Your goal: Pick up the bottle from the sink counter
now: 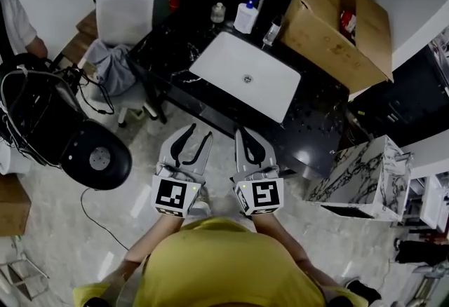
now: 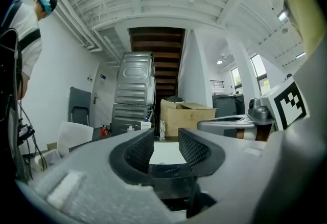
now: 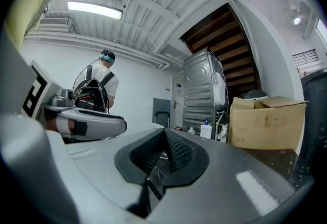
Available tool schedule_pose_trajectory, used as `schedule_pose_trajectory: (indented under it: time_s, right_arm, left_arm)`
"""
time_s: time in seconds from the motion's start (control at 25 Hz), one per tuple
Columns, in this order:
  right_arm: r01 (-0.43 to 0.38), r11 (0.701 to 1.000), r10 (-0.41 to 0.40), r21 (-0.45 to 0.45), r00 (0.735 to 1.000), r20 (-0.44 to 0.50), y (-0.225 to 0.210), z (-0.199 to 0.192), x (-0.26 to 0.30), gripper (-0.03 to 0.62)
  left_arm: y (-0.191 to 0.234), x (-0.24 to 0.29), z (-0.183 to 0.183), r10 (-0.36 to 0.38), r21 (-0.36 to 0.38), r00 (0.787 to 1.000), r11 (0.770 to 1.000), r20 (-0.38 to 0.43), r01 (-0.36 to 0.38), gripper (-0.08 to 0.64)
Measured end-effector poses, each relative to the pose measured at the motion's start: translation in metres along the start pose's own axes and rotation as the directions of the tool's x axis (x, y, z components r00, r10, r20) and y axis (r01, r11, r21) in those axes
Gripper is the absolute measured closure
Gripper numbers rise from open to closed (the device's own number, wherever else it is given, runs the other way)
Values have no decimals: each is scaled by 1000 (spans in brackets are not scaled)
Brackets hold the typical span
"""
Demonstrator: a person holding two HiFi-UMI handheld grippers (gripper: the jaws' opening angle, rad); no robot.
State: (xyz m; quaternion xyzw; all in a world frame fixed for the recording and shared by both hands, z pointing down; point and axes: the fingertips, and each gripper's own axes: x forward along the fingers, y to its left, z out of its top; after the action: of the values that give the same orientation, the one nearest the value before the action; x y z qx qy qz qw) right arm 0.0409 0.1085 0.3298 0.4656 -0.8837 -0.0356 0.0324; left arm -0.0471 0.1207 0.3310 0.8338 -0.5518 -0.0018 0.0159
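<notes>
Two grippers hovered just short of the sink's [image 1: 245, 74] near edge. The left gripper [image 1: 200, 132] had its jaws spread with nothing between them; the right gripper [image 1: 243, 134] had its jaws pressed together, empty. The white bottle [image 1: 245, 16] with a blue pump stood upright just beyond the sink's far edge, on the dark counter [image 1: 319, 123].

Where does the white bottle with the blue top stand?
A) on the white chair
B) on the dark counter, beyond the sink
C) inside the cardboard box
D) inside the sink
B: the bottle stands on the counter, just past the far edge of the sink.
</notes>
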Motion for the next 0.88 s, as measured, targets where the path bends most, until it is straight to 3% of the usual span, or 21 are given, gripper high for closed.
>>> schedule_pose_trajectory:
  time_s: [0.6,0.88]
  right_arm:
    - [9,1000,-9,5,1000,-20,-21,-14,62,592]
    - [-11,1000,11,-11,1000,8,-49,-14,136,592]
  left_arm:
    - [48,47,-16,11,-58,1000,998,-29,-13,382]
    - [94,109,-7,32,-19,999,999,13,-32,382]
